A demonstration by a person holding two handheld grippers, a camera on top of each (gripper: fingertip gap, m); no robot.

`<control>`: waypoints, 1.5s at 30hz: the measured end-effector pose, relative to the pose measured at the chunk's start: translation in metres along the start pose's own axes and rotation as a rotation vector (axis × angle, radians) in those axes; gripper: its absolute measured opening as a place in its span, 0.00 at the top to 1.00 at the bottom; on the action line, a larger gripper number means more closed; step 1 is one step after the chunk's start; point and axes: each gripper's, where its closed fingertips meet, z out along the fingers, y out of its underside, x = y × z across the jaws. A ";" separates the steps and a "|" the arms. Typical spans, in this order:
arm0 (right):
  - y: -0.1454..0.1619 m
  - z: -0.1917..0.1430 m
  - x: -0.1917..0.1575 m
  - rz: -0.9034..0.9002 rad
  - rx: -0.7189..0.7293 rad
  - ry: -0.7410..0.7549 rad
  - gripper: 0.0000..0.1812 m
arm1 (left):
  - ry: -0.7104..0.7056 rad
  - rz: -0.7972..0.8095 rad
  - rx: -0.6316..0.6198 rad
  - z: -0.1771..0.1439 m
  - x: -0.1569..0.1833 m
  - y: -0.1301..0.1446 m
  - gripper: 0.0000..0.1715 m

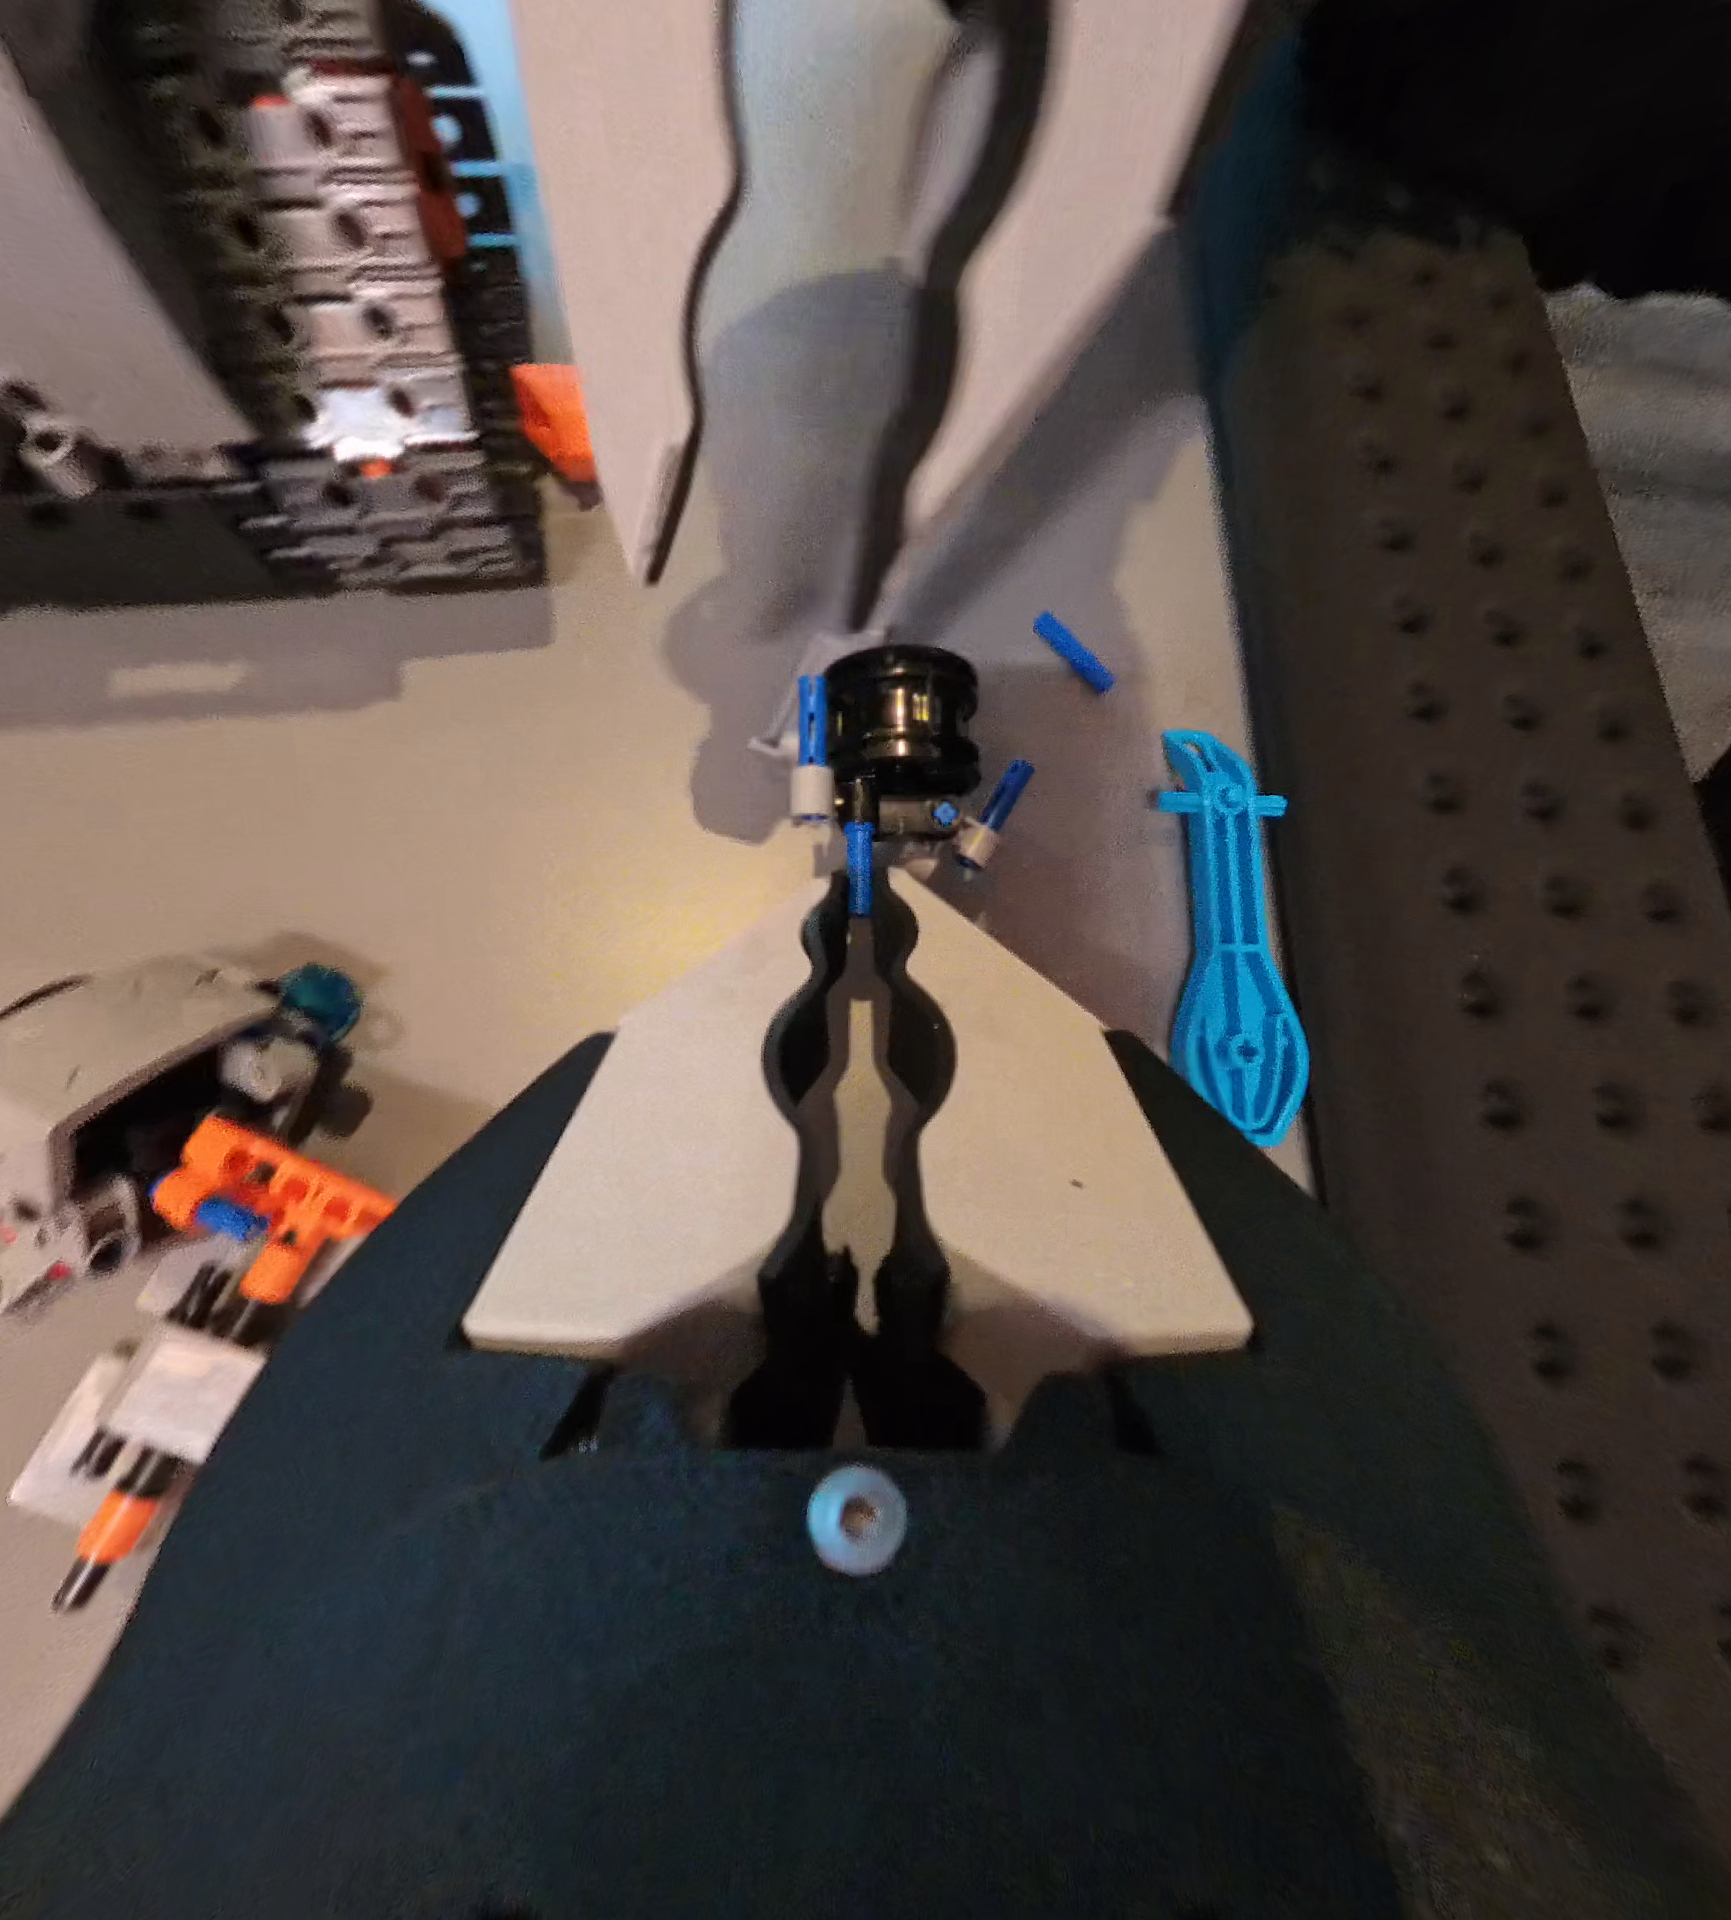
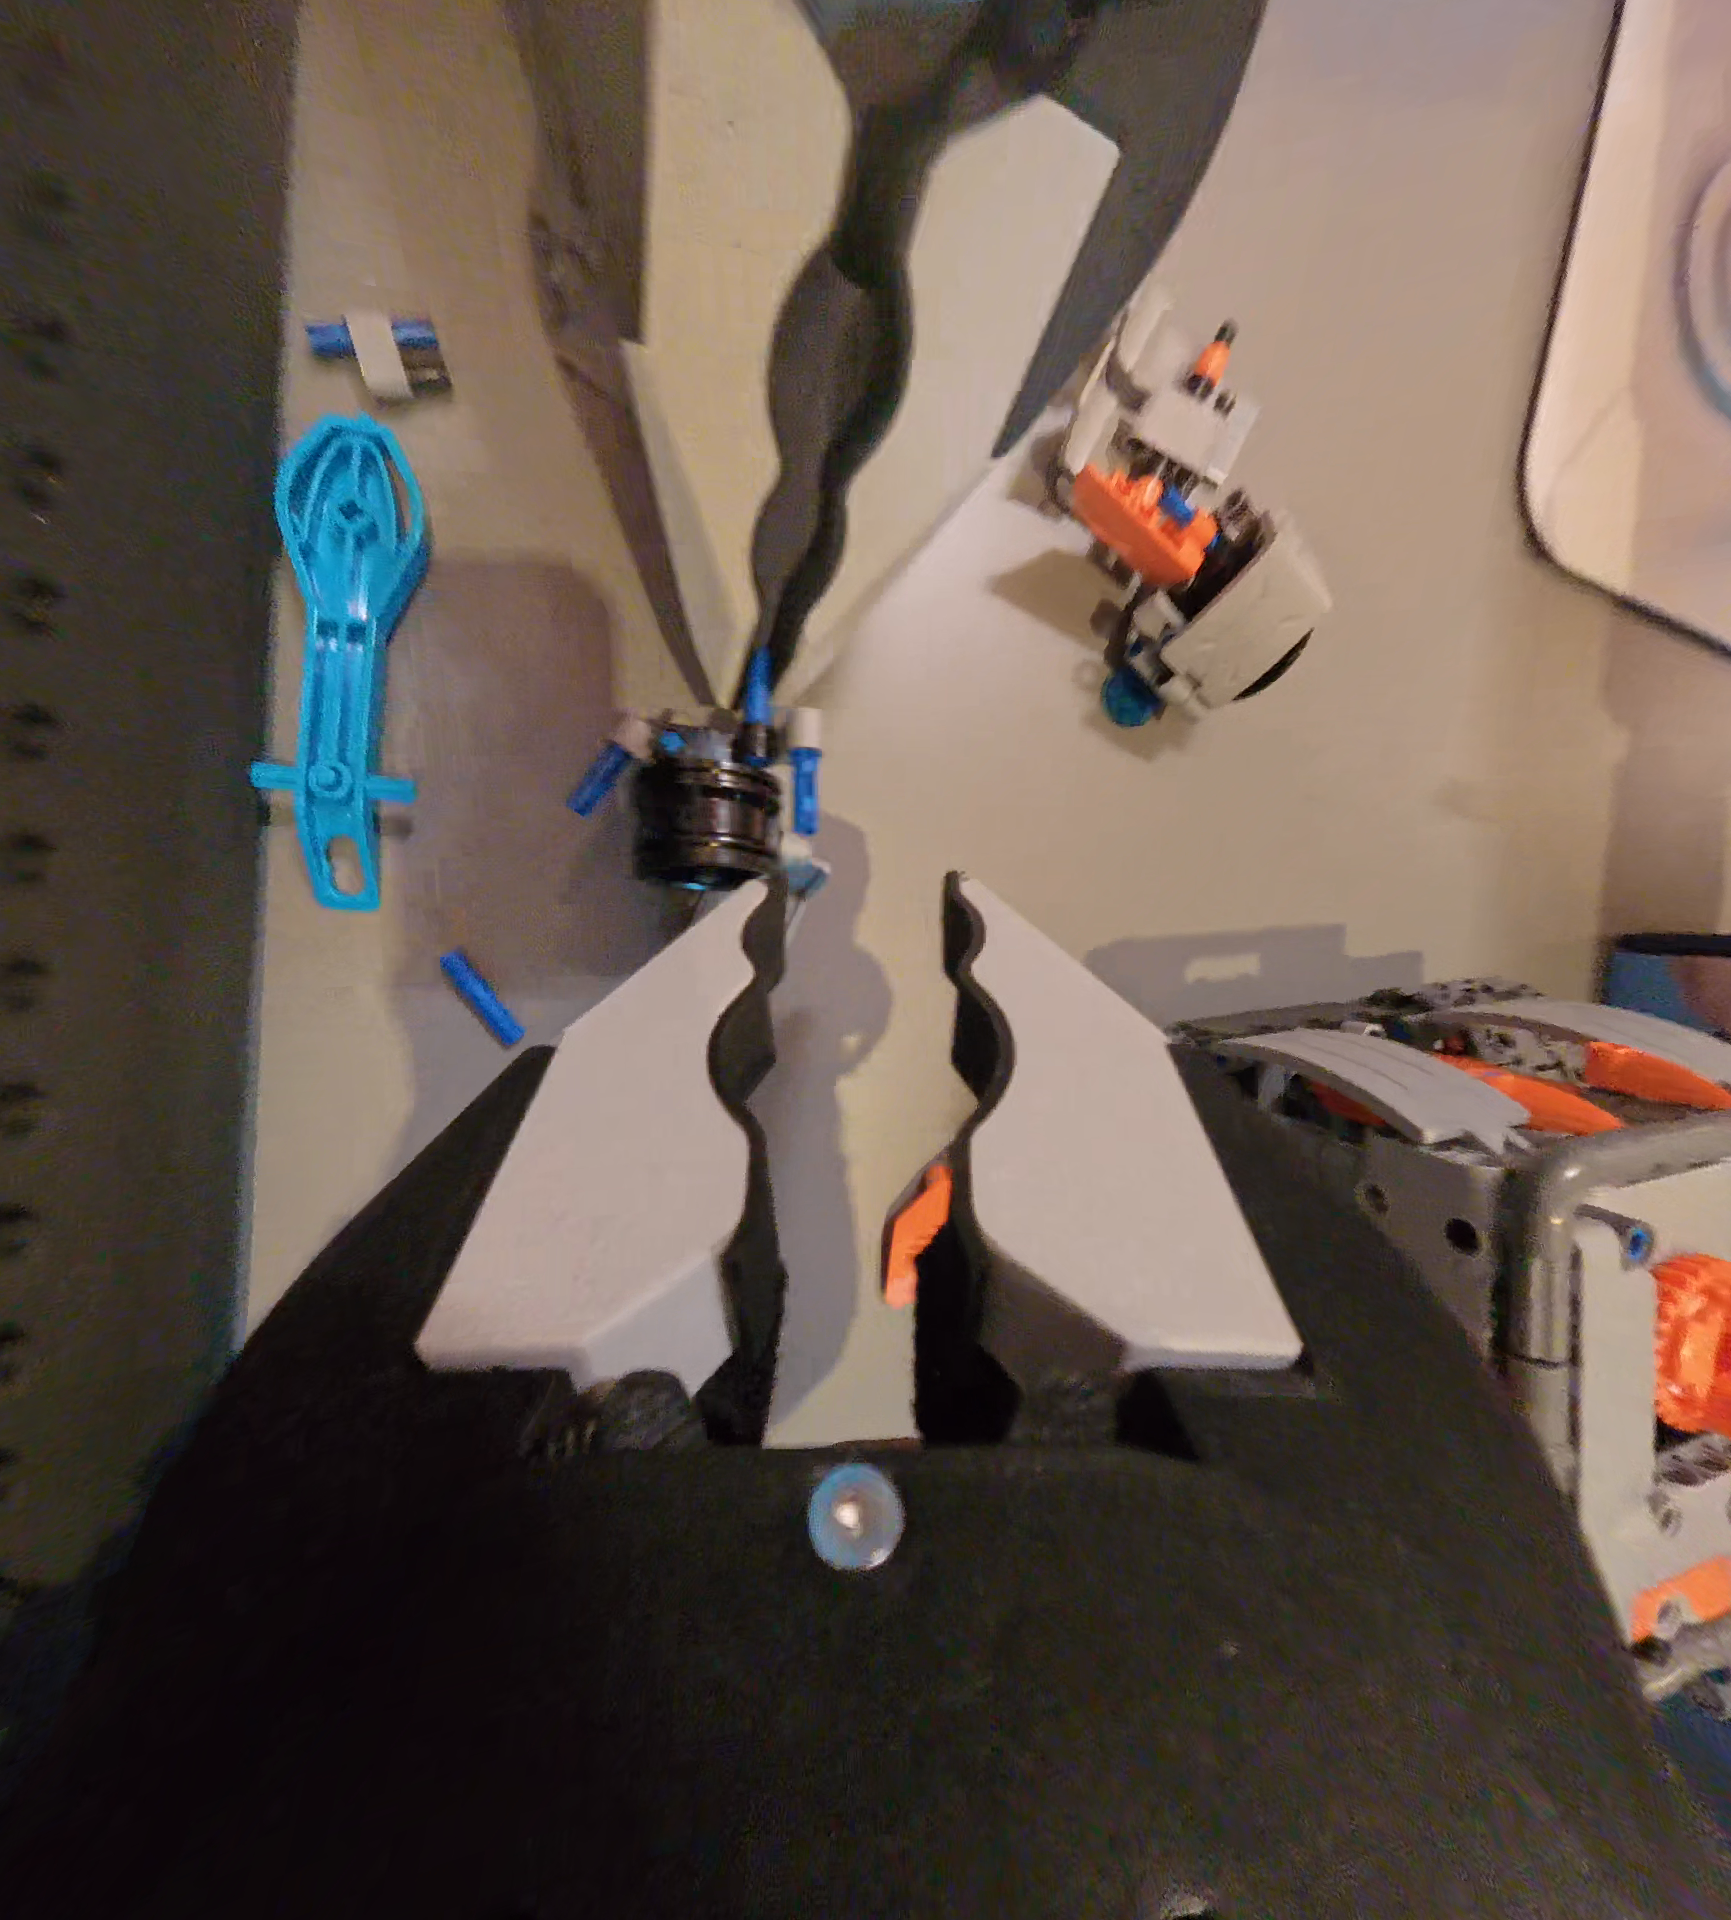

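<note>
Black ribbed wheel hub (image 1: 900, 727), a glossy grooved cylinder carrying blue pins in grey sleeves, sits on the smooth beige tabletop (image 1: 425, 831) at the tip of the left gripper (image 1: 859, 909). That gripper's wavy-edged black pads are drawn almost together and pinch a slim blue pin (image 1: 859, 868) projecting from the hub's base. Opposite, the right gripper (image 2: 861, 904) stands with its grey wedge fingers (image 2: 632, 1122) parted and nothing between them, one tip just beside the hub (image 2: 700, 821). A loose blue pin (image 1: 1072, 651) and a flat, openwork light-blue paddle-shaped piece (image 1: 1235, 956) lie beside the hub, near a dark perforated panel (image 1: 1526, 935). Farther off rest a small grey-and-orange brick assembly (image 1: 154, 1122) with a translucent teal dome, and a large boxy grey model (image 2: 1526, 1299) with curved ribbed panels and orange fittings.
</note>
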 end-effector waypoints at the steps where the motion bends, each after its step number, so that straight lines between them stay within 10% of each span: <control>1: -0.005 -0.001 0.000 -0.011 0.015 0.015 0.79 | -0.012 -0.033 0.015 -0.004 -0.006 0.000 0.99; 5: -0.024 0.005 -0.004 -0.091 0.050 0.068 0.60 | -0.011 -0.171 0.101 -0.018 -0.020 -0.007 0.99; 19: -0.018 0.019 0.002 -0.096 0.050 0.059 0.76 | 0.003 -0.126 0.143 -0.025 -0.017 -0.015 0.99; 45: -0.026 0.027 0.000 -0.027 0.063 0.033 0.74 | -0.028 -0.103 0.144 -0.023 -0.020 -0.015 0.99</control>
